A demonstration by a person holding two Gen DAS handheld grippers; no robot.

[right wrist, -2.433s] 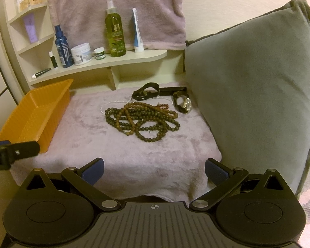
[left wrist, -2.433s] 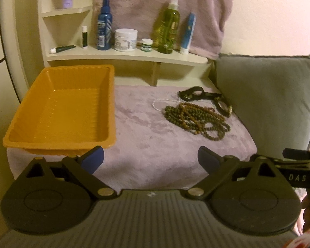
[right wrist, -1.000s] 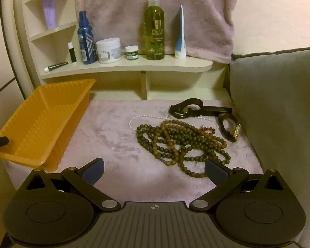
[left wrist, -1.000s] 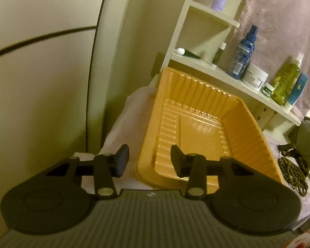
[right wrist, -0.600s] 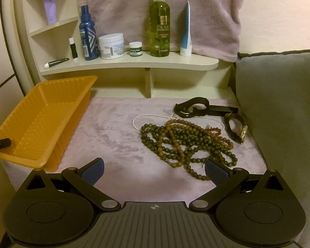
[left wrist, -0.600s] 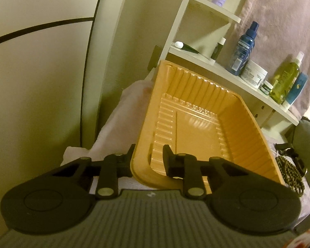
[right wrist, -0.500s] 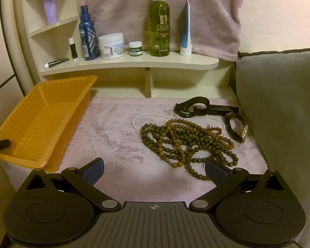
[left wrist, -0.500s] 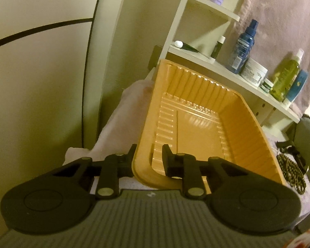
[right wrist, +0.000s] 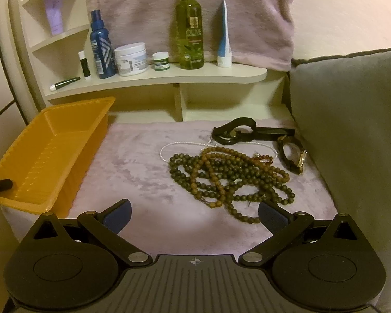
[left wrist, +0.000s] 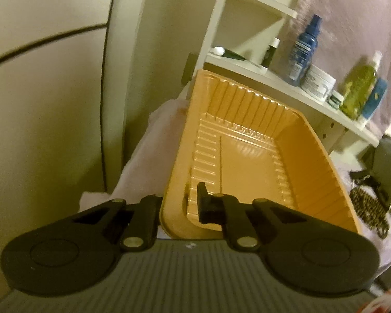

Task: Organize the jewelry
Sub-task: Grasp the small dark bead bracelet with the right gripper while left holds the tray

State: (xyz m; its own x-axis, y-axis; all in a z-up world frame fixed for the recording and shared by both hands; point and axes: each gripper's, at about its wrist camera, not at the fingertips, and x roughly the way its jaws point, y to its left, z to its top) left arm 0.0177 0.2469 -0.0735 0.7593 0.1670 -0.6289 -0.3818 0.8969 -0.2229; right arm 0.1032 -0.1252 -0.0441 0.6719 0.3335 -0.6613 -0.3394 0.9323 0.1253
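Observation:
An orange plastic tray [left wrist: 250, 156] stands at the left end of a mauve cloth; it also shows in the right wrist view [right wrist: 52, 154]. My left gripper [left wrist: 178, 203] is shut on the tray's near corner rim, one finger outside and one inside. A tangle of brown and green bead necklaces [right wrist: 229, 174] lies on the cloth with a thin pearl string [right wrist: 185, 144], a black strap piece [right wrist: 237, 131] and a wristwatch [right wrist: 294, 156]. My right gripper [right wrist: 194, 215] is open and empty, just in front of the beads.
A cream shelf [right wrist: 169, 78] behind the cloth holds a blue spray bottle [right wrist: 100, 44], a white jar [right wrist: 130, 58], a green bottle [right wrist: 190, 26] and a tube. A grey cushion [right wrist: 352, 130] borders the cloth on the right. A wall panel stands left of the tray.
My left gripper swung from facing the cloth to the tray's left corner and closed on its rim. My right gripper moved closer to the beads and stayed open.

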